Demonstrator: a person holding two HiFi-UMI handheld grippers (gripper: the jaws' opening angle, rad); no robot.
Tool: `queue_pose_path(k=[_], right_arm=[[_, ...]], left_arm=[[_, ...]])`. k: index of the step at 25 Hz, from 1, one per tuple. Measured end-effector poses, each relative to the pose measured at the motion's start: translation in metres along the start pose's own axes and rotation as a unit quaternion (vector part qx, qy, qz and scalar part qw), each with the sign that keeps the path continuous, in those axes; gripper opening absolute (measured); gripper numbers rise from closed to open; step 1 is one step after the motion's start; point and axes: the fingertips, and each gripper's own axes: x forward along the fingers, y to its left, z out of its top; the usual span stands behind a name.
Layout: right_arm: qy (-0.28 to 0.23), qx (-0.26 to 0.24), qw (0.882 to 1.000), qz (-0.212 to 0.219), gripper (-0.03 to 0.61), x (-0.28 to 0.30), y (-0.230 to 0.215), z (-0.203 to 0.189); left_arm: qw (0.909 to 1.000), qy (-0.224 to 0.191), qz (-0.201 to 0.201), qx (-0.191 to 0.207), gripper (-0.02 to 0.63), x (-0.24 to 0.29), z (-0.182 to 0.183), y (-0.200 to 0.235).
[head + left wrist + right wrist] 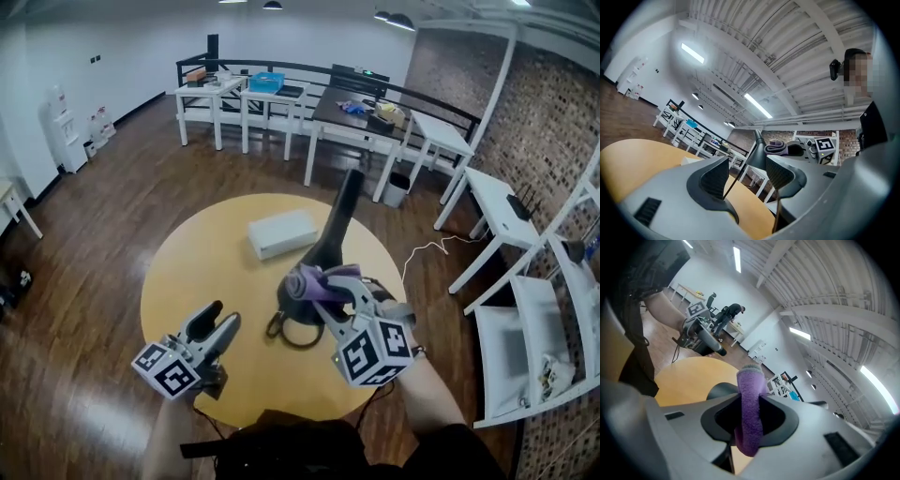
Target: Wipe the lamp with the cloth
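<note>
The right gripper (328,291) fingers clamp the cloth (309,279) at the lamp (337,225) base; left gripper (223,319) fingers apart, empty. Wiping seems barely begun.

A round yellow tabletop (192,267) stands on a brown wood floor (103,187). On it sit a white box (282,233) and a black lamp (336,230) just beside it, with a black cord (298,343) curled at the lamp's foot

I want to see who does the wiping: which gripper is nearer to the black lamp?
Right. The right gripper, shut on the purple cloth, is at the base of the lamp. The left gripper is open, over the near edge of the table, apart from the lamp.
</note>
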Motion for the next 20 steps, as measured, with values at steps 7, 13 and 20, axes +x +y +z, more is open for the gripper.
queue_pose_path(k=[7, 13, 20], right_arm=[[-0.076, -0.026, 0.997, 0.024, 0.095, -0.017, 0.027, 0.002], [-0.131, 0.02, 0.99, 0.037, 0.095, -0.031, 0.034, 0.001], [-0.128, 0.077, 0.989, -0.006, 0.095, -0.038, 0.039, -0.015]], left_arm=[[0.9992, -0.009, 0.034, 0.017, 0.232, 0.016, -0.012, -0.018], [0.9995, 0.003, -0.002, 0.031, 0.232, 0.035, -0.011, -0.032], [0.9906, 0.049, -0.109, 0.066, 0.232, 0.082, 0.007, -0.041]])
